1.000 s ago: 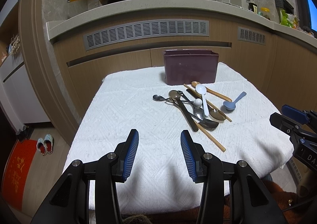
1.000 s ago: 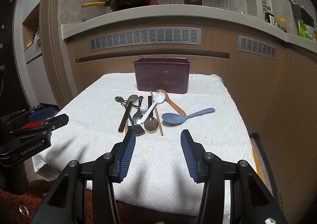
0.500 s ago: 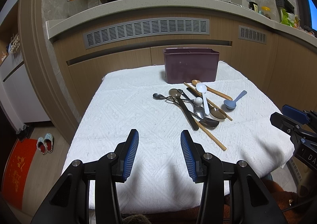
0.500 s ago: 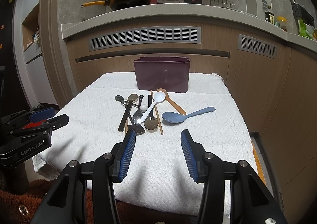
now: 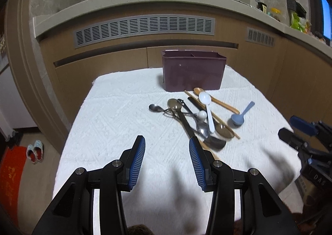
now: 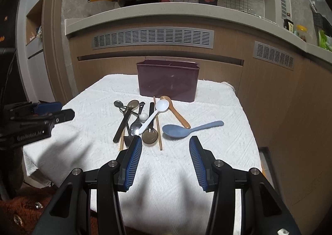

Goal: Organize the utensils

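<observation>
Both grippers sit closer to the utensil pile than a second ago; the utensils have not moved. Left gripper: jaws spread apart, nothing between them, over bare white cloth. Right gripper: jaws likewise spread and empty, its left fingertip in front of the pile's near edge.

Count, left to right in the right wrist view: 1 small metal spoon, 1 brown spoon with black handle, 1 metal spoon, 1 white ball-ended piece, 1 white spoon, 2 chopsticks, 1 wooden spoon, 1 blue spoon. The blue spoon lies apart, the rest overlap.

One maroon bin stands upright behind the pile, divider visible at its rim.
</observation>
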`<action>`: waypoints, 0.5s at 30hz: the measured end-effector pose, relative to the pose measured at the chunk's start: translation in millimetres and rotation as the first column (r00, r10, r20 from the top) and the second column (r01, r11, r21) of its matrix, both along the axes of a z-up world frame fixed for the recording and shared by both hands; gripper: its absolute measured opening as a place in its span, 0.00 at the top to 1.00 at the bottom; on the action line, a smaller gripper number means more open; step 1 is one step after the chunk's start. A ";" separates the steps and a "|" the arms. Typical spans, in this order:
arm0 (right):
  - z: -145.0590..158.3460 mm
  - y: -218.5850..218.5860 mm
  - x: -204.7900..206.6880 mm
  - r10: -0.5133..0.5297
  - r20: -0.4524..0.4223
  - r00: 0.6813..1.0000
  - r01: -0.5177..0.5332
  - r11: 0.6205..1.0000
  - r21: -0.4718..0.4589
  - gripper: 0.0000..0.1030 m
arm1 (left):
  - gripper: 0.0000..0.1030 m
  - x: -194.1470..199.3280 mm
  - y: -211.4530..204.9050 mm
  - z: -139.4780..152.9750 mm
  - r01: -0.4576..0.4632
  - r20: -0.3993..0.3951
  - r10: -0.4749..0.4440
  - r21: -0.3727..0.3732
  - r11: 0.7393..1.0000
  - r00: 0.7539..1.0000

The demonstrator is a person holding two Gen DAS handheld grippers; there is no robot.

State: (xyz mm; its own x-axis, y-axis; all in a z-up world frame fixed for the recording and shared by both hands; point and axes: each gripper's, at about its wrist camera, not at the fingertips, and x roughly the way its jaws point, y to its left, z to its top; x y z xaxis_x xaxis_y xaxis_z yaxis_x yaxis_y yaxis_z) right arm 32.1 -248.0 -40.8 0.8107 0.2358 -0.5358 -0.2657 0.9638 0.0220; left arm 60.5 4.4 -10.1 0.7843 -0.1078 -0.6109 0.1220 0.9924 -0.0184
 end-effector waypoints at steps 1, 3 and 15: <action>-0.7 0.3 4.2 0.011 -0.003 1.000 -0.011 1.000 -0.004 0.56 | 0.56 8.0 0.7 0.1 0.000 -0.004 0.000 -0.007 1.000 1.000; -2.9 1.3 17.7 0.033 -0.019 0.999 -0.033 0.999 -0.013 0.57 | 0.56 22.0 0.2 -2.2 0.010 -0.019 -0.010 -0.006 1.000 1.000; -22.0 -6.2 124.6 0.169 -0.157 0.973 -0.181 0.981 -0.067 0.57 | 0.56 91.6 6.5 -26.7 0.046 -0.127 -0.053 -0.058 0.997 0.991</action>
